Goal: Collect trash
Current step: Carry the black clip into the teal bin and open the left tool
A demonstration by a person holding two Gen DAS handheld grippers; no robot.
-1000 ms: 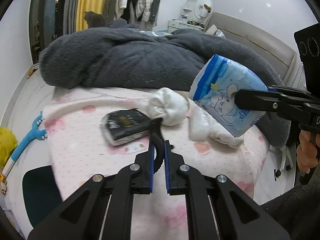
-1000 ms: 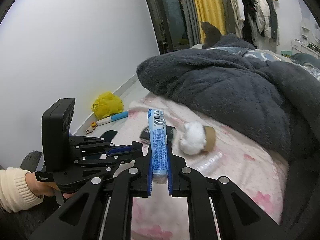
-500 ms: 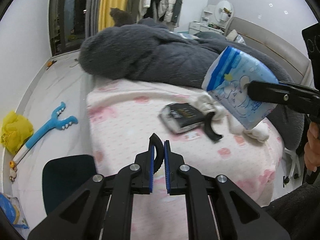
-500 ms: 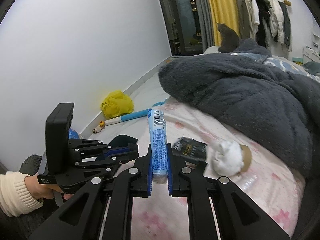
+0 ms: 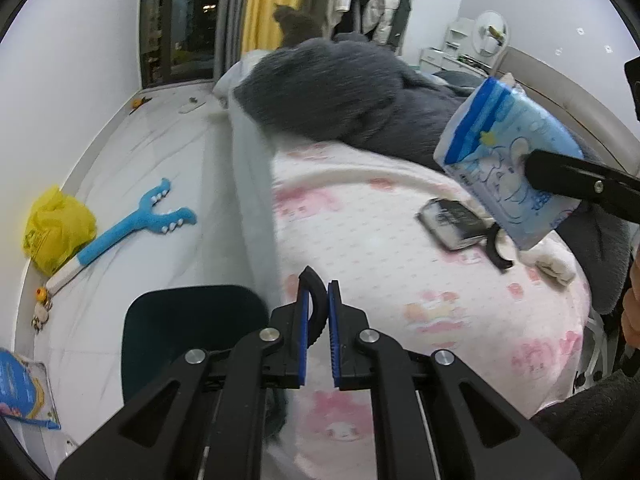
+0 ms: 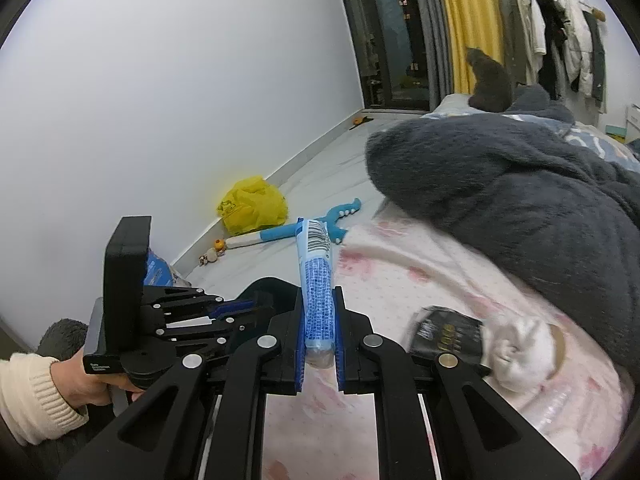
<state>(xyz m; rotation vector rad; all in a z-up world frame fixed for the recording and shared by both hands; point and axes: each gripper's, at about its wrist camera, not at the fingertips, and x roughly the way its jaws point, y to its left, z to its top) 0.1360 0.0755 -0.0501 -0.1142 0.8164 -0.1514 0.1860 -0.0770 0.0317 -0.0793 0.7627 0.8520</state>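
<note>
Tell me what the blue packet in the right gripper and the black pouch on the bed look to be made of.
Blue packet: thin printed plastic film, soft and slightly glossy; it creases and squashes flat between the right gripper fingers, probably a tissue pack.
Black pouch: looks like glossy plastic or foil laminate, with sheen and gold print; blur leaves the exact material open.

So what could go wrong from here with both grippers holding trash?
The left gripper pinches only one end of a thin curved black piece, so it might slip out before reaching the dark bin on the floor.

The right gripper clamps the blue packet near its lower end; the long free part could flop or pull loose.

Both grippers sit close together and may bump.
</note>
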